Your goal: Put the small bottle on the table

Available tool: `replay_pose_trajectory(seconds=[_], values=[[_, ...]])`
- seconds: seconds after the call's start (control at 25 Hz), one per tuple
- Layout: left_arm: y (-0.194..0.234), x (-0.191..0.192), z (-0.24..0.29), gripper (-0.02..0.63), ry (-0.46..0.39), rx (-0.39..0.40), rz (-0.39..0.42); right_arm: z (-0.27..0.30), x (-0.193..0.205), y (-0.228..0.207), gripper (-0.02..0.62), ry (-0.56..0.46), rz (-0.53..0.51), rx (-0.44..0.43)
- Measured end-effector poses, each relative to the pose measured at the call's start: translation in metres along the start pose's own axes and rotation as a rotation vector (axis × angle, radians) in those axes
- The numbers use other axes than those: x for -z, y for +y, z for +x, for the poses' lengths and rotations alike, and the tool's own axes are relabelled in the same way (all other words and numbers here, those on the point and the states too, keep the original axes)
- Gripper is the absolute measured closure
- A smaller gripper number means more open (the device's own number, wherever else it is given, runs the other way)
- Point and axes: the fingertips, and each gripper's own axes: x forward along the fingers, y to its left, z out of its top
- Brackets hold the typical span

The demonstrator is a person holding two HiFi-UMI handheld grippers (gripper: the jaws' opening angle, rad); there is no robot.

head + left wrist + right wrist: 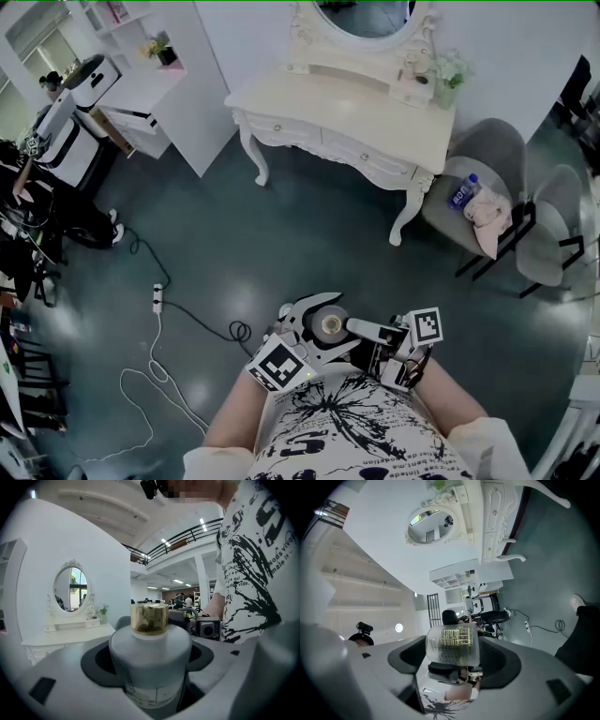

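The small bottle, white with a gold cap, is upright close in front of my body, over the dark floor. My left gripper is shut on its body; in the left gripper view the bottle fills the gap between the jaws. My right gripper comes in from the right and stands open, its fingertips at the bottle's side. In the right gripper view the bottle shows just ahead of the jaws. The white dressing table stands far ahead against the wall.
An oval mirror and a small plant are on the table. Two grey chairs stand to its right, one with a blue bottle and a pink cloth. A white cable and power strip lie on the floor at left.
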Motion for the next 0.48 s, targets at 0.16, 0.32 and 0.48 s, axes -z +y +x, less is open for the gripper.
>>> replay_pose_trajectory(seconds=[0.16,0.32,0.48], values=[[0.006,0.007,0.001,0.258,0.015,-0.007,-0.006,0.002,-0.005,-0.007,0.238,-0.007,-0.002,0.007],[0.022,0.014,-0.003,0.258,0.014,-0.002,-0.025,0.015,-0.014,-0.014,0.238,-0.011,0.018,0.013],[0.053,0.021,-0.006,0.258,0.007,0.014,-0.024,0.035,-0.037,-0.025,0.238,-0.023,0.015,0.022]])
